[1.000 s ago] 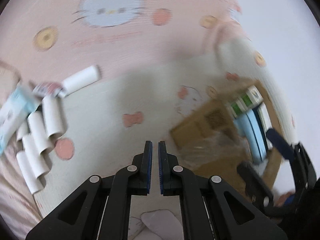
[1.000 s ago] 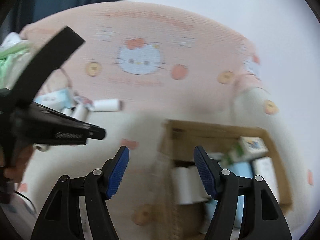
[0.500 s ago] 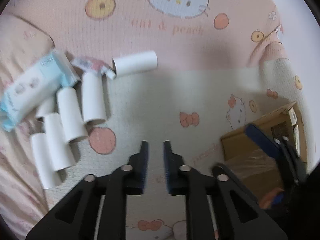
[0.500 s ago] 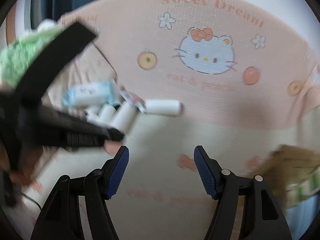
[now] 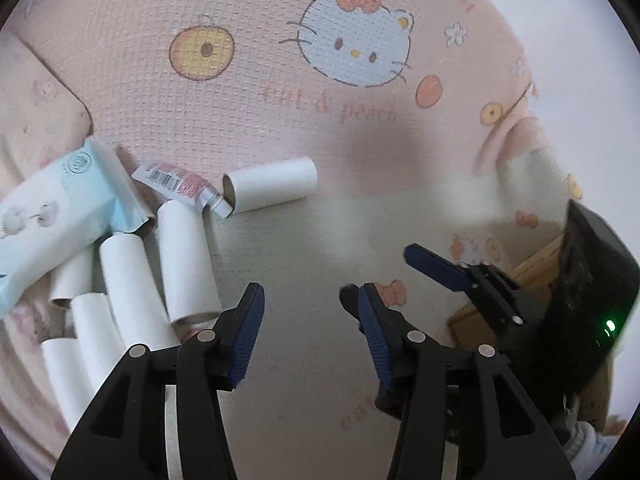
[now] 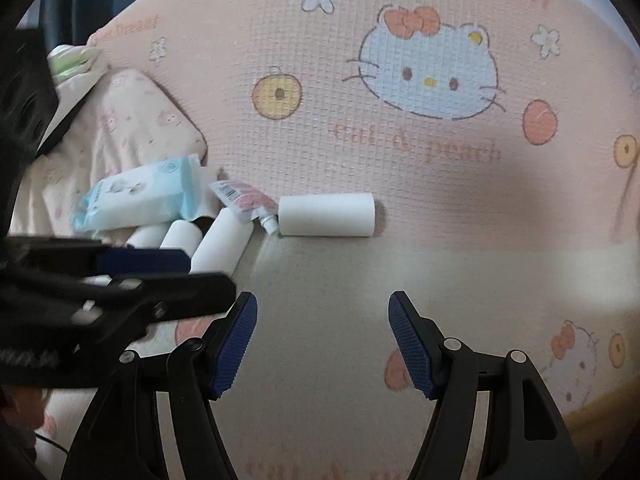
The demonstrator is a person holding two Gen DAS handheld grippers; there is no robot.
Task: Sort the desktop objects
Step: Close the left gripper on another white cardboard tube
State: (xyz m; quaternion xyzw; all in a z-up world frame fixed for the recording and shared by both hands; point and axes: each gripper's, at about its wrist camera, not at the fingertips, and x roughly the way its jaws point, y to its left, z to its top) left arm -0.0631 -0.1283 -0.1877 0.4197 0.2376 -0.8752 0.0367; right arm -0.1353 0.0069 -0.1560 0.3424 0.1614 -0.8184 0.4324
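Several white cardboard tubes (image 5: 184,260) lie in a heap at the left of the cartoon-cat blanket. One lone tube (image 5: 272,186) (image 6: 326,216) lies crosswise, apart from the heap. A pink squeeze tube (image 5: 180,184) (image 6: 246,200) touches its end, and a pale blue wipes pack (image 5: 56,216) (image 6: 136,196) rests on the heap. My left gripper (image 5: 308,332) hovers just right of the heap, jaws opening, nothing between them. My right gripper (image 6: 322,344) stands open and empty, the lone tube ahead of it. Each gripper also shows in the other's view: the right (image 5: 436,276), the left (image 6: 176,276).
A brown cardboard box (image 5: 536,264) sits at the right, mostly hidden behind the right gripper. A pale pillow (image 6: 120,120) and a green-and-white bundle (image 6: 74,60) lie at the far left. Bare cream blanket (image 5: 304,240) stretches under both grippers.
Both views swung left, from the cardboard box to the heap of tubes, and came lower and closer. The left gripper's jaws went from shut to wide apart. The right gripper's jaws kept their spread.
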